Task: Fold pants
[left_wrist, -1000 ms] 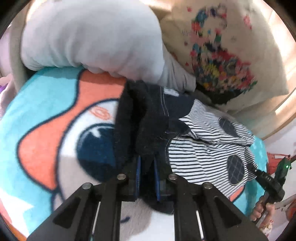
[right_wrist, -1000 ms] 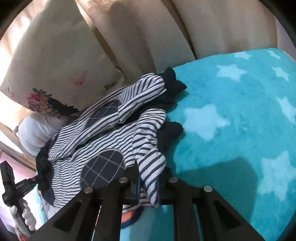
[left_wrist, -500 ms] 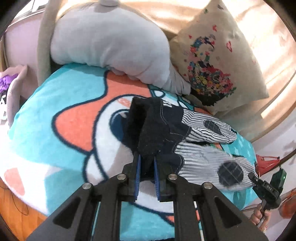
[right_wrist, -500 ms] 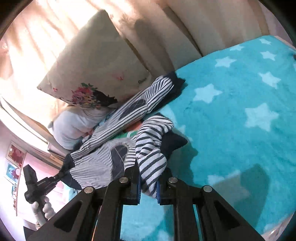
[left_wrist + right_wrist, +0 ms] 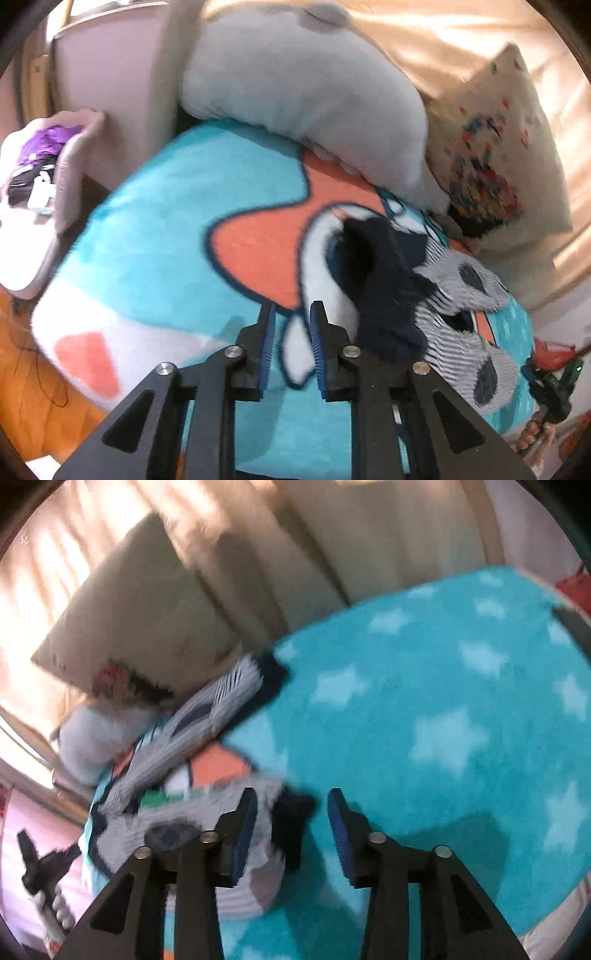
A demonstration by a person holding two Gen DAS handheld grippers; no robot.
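both grippers tilt steeply down toward the bed, each seen from behind its own two black fingers. the left gripper (image 5: 291,332) hangs over the blanket (image 5: 166,229), a teal fleece with orange and white cartoon shapes. its jaws have just been opening; they now stand a narrow gap apart, blue pads facing each other, with only blanket showing between them and no cloth pinched. the pants (image 5: 436,295) lie just to the 2 o'clock of these fingertips: a dark navy waistband end heaped closest, touching or nearly touching the right-hand finger, and the grey-striped legs with dark patches running away toward 3 and 4 o'clock.

the right gripper (image 5: 291,814) sits over the star-printed part of the blanket (image 5: 443,701). its jaws have just been opening too and are now spread wide, holding nothing. the pants (image 5: 207,812) lie at its 9 to 10 o'clock: a striped leg end with a dark cuff rests against the left-hand finger's pad and partly in the gap, loose, while the other leg stretches off toward 11 o'clock, up to a cream floral pillow (image 5: 129,635).

at the 8 o'clock edge of the right view, a hand (image 5: 55,908) grips the other gripper's handle. the frames are blurred.
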